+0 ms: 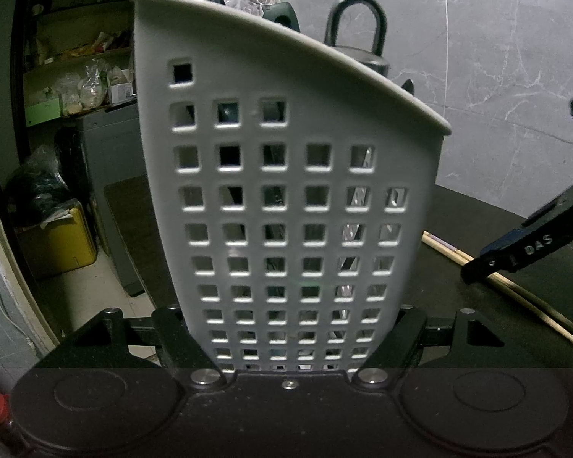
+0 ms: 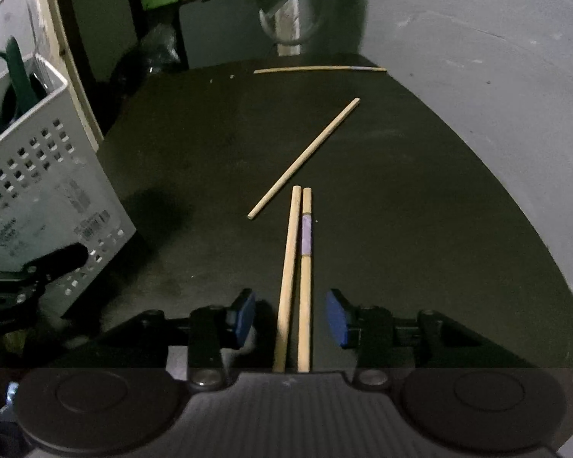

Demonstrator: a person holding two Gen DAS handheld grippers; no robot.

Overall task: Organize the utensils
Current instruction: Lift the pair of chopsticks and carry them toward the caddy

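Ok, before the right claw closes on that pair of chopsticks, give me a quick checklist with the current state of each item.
1. Left claw grips the white utensil holder: ok, fingers press both sides.
2. Holder upright: not ok, it leans in the right wrist view.
3. Right claw open: ok, pads stand clear.
4. Pair of chopsticks between the pads: ok, side by side and roughly centred.
5. Holder has room: cannot tell; dark handled utensils already stick out.
6. Other chopsticks clear of the grasp: ok, the diagonal one and far one lie ahead on the table.
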